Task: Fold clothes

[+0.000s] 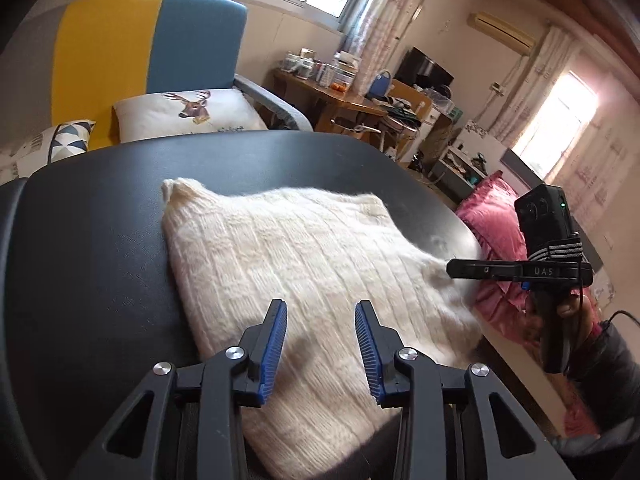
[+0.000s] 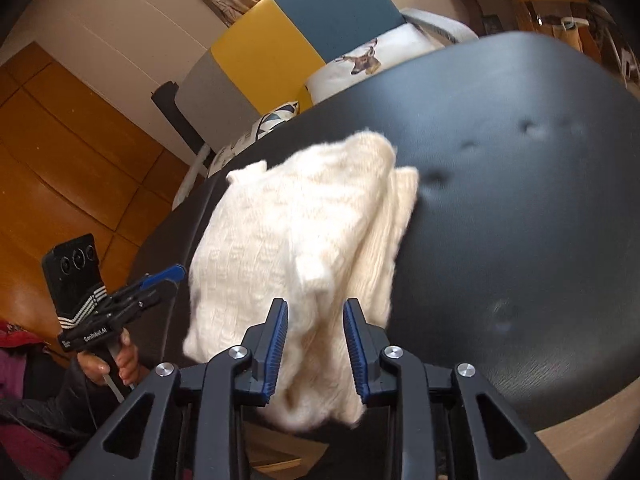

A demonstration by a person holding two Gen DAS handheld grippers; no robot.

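Sweater (image 1: 304, 264), cream knit, folded, lying on black padded table (image 1: 100, 240). We hold left gripper (image 1: 320, 344) and right gripper (image 2: 315, 340) above its near edge, jaws partly apart, gripping nothing, probably ready for another fold.

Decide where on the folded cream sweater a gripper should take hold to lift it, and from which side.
Grip the cream sweater at its near edge, which overhangs the black table, coming in from the person's side. That edge looks free to pinch; elsewhere the knit lies flat.
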